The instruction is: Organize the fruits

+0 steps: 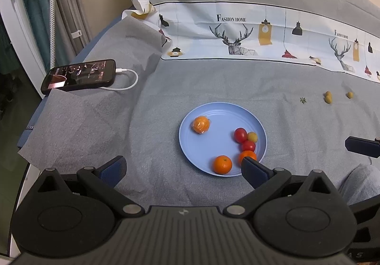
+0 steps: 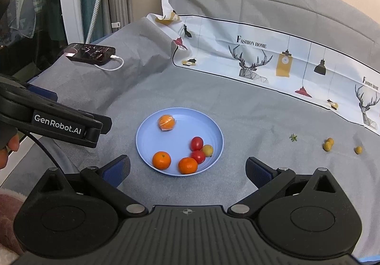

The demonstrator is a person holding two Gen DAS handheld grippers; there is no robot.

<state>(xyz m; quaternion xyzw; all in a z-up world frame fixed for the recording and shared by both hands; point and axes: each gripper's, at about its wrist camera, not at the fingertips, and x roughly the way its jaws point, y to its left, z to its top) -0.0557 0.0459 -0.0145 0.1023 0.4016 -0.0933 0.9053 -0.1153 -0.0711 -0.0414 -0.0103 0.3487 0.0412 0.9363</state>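
Your blue plate [image 2: 142, 146] sits in the middle of both views on the grey bed cover [image 2: 249, 127], evidently serving as the collection spot. It already holds three oranges, one of them wrapped in clear film [image 2: 167, 122] at the plate's upper left, two red tomatoes [image 2: 197, 143] and one small yellow fruit [image 2: 207, 150], all crowded toward the lower right rim.

Three more small yellow fruits [image 2: 327, 145] lie loose at the right edge of the frame, well apart from the plate, with a green stem cap [image 2: 293, 138] nearer in. Those look like what remains to gather.

Your left gripper [image 1: 184, 168] has its fingers spread wide and holds nothing. Your right gripper [image 2: 187, 167] is likewise wide open and empty, hovering low in the frame just before the plate's near rim.

A phone [image 2: 89, 53] on its charging cable lies at upper left, away from the work.
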